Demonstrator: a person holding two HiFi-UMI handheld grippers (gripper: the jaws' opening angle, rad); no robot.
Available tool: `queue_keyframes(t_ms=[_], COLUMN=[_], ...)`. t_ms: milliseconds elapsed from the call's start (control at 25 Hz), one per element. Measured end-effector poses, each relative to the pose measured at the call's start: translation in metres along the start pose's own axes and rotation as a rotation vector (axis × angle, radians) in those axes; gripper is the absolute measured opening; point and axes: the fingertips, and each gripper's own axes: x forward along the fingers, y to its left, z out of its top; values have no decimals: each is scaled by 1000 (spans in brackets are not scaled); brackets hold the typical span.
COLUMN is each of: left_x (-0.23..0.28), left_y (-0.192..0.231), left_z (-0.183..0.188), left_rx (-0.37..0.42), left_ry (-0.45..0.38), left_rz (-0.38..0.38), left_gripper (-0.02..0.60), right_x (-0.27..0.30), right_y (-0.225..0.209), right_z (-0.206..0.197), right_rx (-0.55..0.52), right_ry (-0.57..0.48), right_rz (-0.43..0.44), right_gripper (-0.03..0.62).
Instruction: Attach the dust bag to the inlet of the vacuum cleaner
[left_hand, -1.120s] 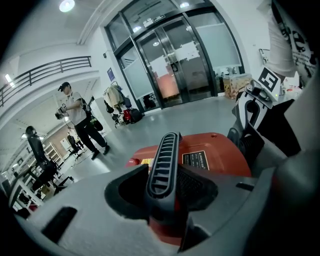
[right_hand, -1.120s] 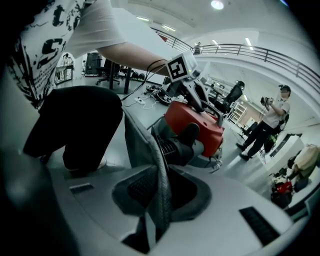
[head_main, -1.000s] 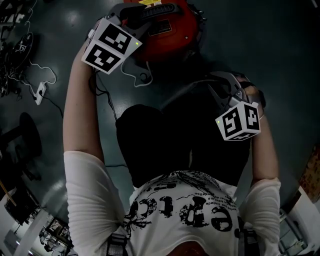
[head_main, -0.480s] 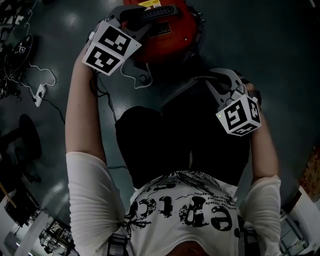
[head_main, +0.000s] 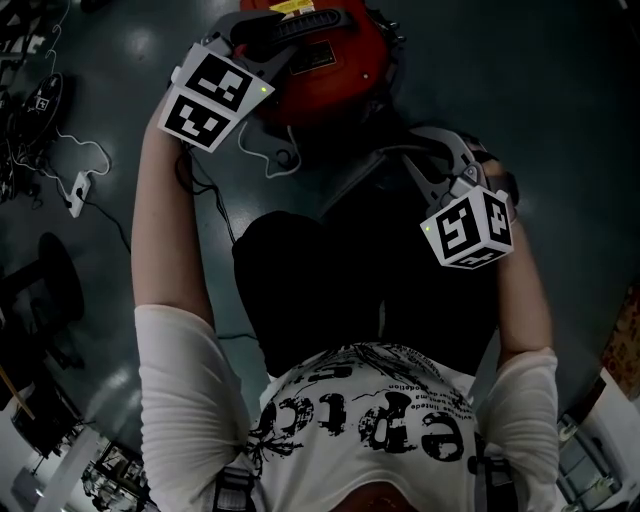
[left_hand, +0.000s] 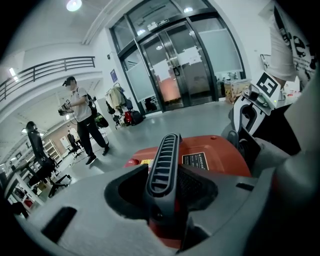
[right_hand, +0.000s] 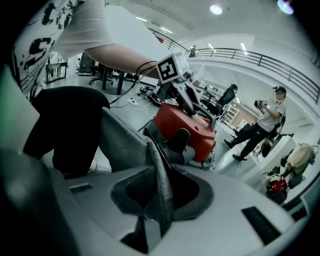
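The red vacuum cleaner (head_main: 330, 60) stands on the floor at the top of the head view. My left gripper (left_hand: 165, 186) is shut on its black ribbed handle (left_hand: 162, 160), with the red body (left_hand: 215, 152) just beyond. The head view shows that gripper (head_main: 262, 38) at the vacuum's left side. My right gripper (right_hand: 159, 202) is shut on the edge of the grey fabric dust bag (right_hand: 122, 145), which it holds near the vacuum (right_hand: 182, 122). In the head view the right gripper (head_main: 425, 158) is below and right of the vacuum, and the bag (head_main: 365, 185) looks dark.
A white cable and power strip (head_main: 80, 182) lie on the floor at the left, near a black chair base (head_main: 50, 270). The person's dark trousers (head_main: 300, 290) fill the middle. Another person (left_hand: 82, 120) stands far off before the glass doors (left_hand: 185, 65).
The right gripper rolled a little and shifted slightly up and left with the bag. The left gripper stayed on the handle.
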Motion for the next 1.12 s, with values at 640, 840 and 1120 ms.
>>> queue_keyframes(t_ms=[640,840,1120], left_x=[-33,-91,-170], left_y=[-12,-8,-22], left_z=[25,68,66], left_rx=[113,-5,-366], left_ry=[-87,-357,-627], left_rz=[58,228,691], left_gripper=[225,225,58], right_x=[-46,-65,-90], right_y=[-6,-27,-81], right_z=[30,68,78], right_rx=[40,205,576], right_ry=[-122,-348,-556], right_rz=[66,6,-313], right_gripper=[77,77,2])
